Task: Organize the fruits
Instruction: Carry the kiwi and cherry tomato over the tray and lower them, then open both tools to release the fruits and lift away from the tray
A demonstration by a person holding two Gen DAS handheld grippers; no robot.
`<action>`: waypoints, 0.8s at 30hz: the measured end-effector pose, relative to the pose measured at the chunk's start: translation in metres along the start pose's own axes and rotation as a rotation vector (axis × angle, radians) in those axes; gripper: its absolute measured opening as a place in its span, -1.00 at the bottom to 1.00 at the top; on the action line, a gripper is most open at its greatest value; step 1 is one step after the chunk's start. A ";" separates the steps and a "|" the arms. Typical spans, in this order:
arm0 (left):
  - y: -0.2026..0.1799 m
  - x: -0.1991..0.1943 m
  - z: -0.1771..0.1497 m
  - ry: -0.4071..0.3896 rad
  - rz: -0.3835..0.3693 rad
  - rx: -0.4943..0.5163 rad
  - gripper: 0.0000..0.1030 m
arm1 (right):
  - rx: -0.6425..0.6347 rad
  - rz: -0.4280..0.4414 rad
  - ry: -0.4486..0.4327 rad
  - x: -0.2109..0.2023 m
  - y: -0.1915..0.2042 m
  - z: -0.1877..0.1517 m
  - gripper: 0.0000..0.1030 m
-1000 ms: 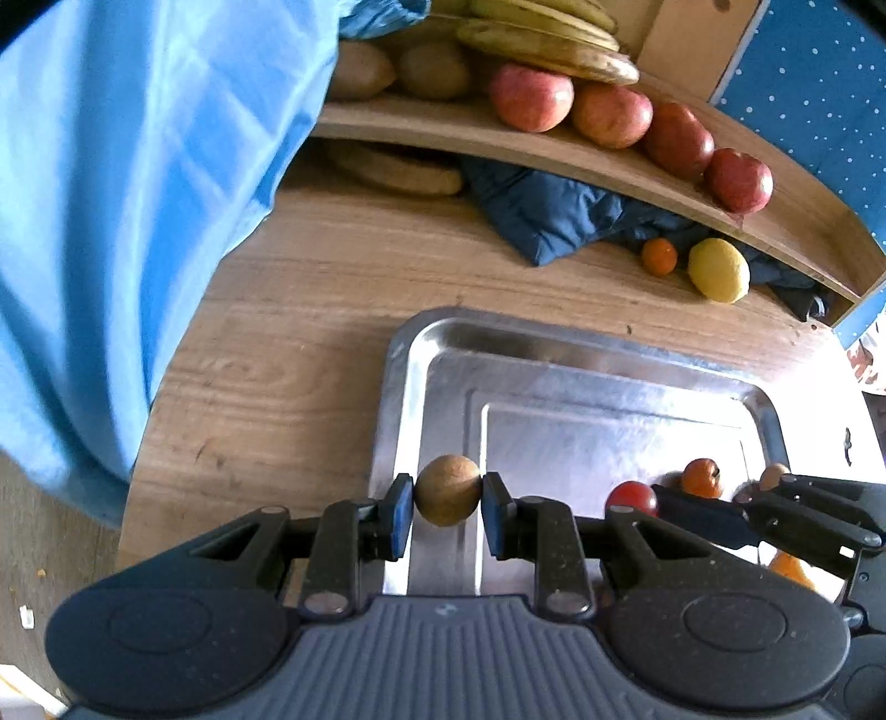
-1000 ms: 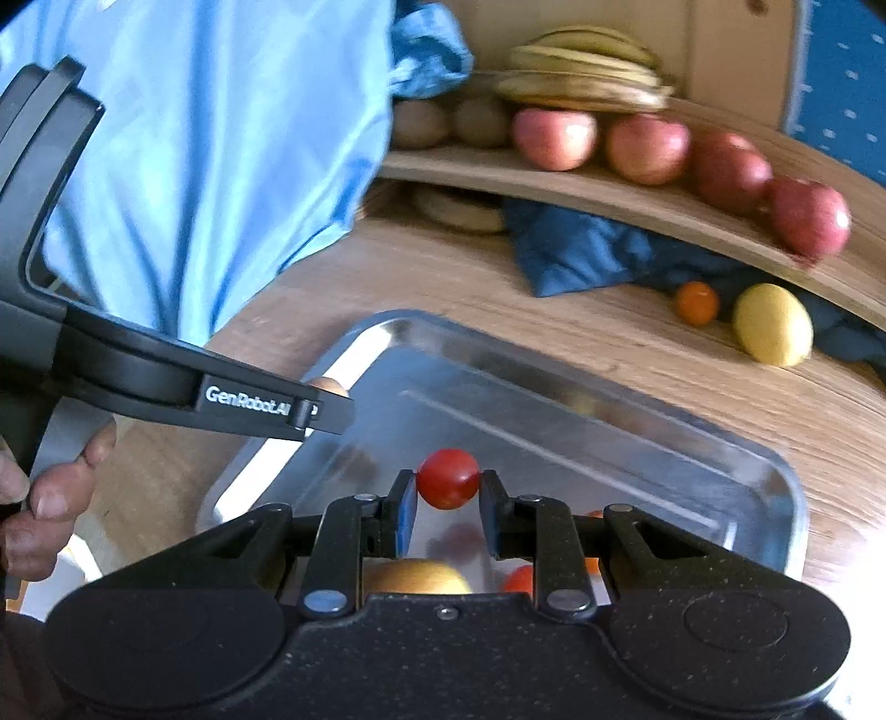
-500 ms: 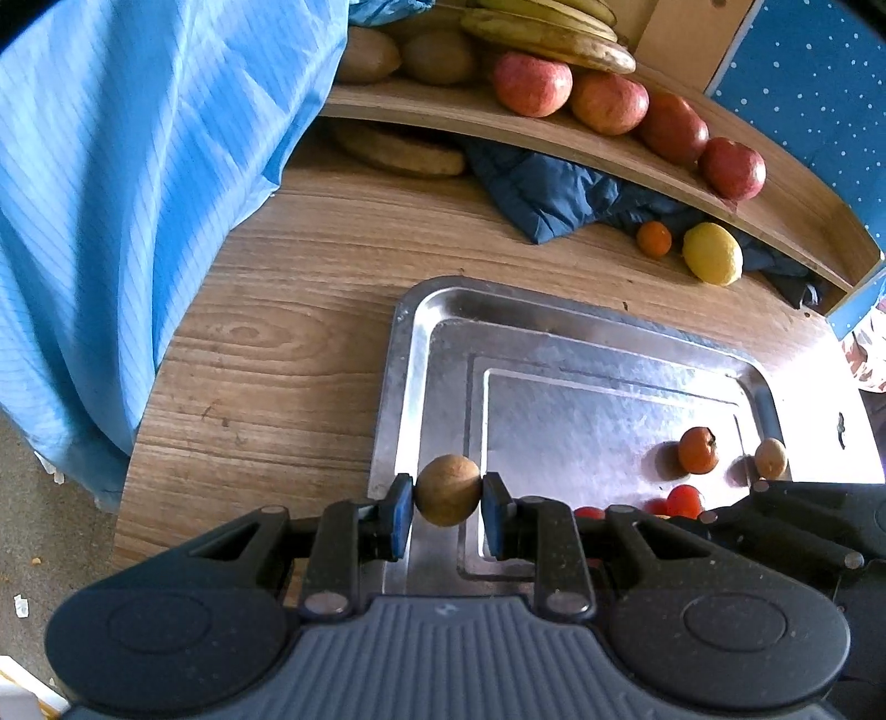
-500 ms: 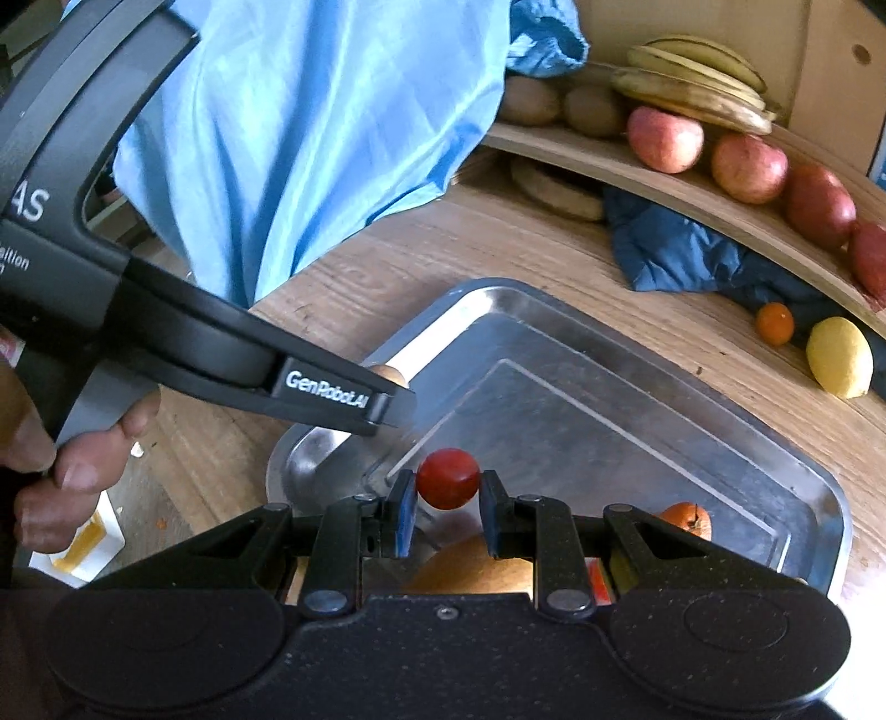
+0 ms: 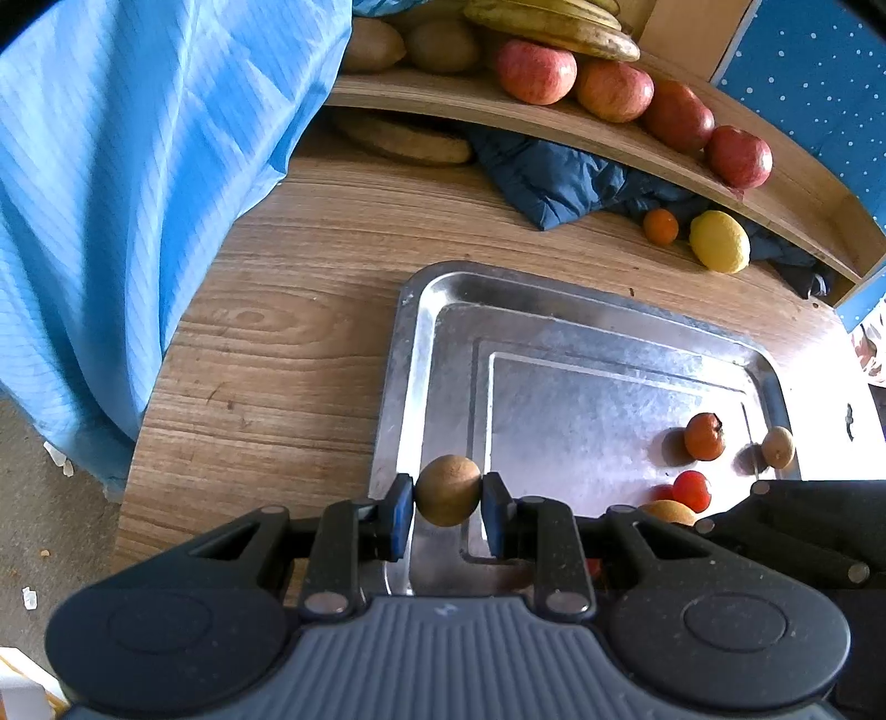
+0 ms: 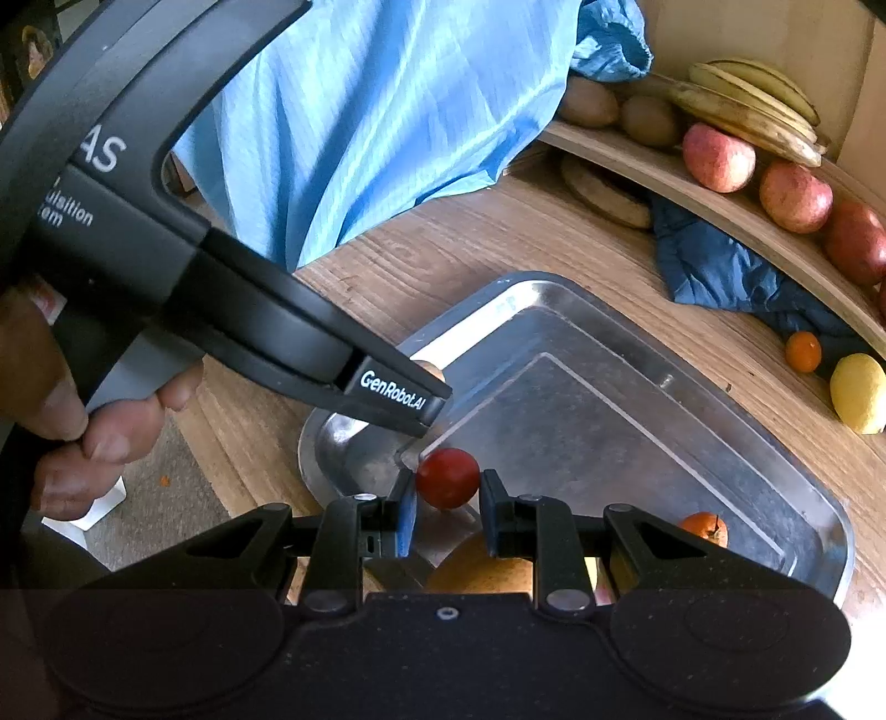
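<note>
My left gripper (image 5: pixel 447 515) is shut on a small round brown fruit (image 5: pixel 447 490), held above the near left edge of the metal tray (image 5: pixel 432 332). My right gripper (image 6: pixel 447 507) is shut on a small red tomato (image 6: pixel 447 477), held above the tray's (image 6: pixel 498 288) near left corner. The left gripper also shows in the right wrist view (image 6: pixel 426 396), just left of the tomato. On the tray lie an orange fruit (image 5: pixel 704 436), a red tomato (image 5: pixel 692 490), a small brown fruit (image 5: pixel 778 446) and a larger yellow-brown fruit (image 5: pixel 667 509).
A wooden shelf (image 5: pixel 609 138) at the back holds several apples (image 5: pixel 534 72), bananas (image 5: pixel 554 22) and brown fruits. Under it lie a dark blue cloth (image 5: pixel 559 183), a small orange (image 5: pixel 660 226) and a lemon (image 5: pixel 719 241). A light blue sheet (image 5: pixel 138 166) hangs left.
Both grippers have risen and pulled back from the shelf, each keeping its fruit. The right gripper has left the tray's middle for its near left corner.
</note>
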State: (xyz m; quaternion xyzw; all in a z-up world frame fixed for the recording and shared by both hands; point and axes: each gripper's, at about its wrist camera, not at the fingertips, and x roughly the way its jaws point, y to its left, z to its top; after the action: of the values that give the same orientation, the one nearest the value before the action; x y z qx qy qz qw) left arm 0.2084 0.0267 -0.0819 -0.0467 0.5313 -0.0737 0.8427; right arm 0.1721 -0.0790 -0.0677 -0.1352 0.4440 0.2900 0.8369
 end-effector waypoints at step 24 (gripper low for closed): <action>-0.002 -0.048 -0.027 -0.063 0.033 0.039 0.31 | 0.086 -0.065 -0.098 -0.044 0.000 -0.022 -0.05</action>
State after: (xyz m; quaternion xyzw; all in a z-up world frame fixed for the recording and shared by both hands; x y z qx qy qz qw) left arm 0.1638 0.0327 -0.0508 -0.0235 0.5038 -0.0686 0.8608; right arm 0.1381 -0.1056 -0.0442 -0.0993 0.4099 0.2497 0.8717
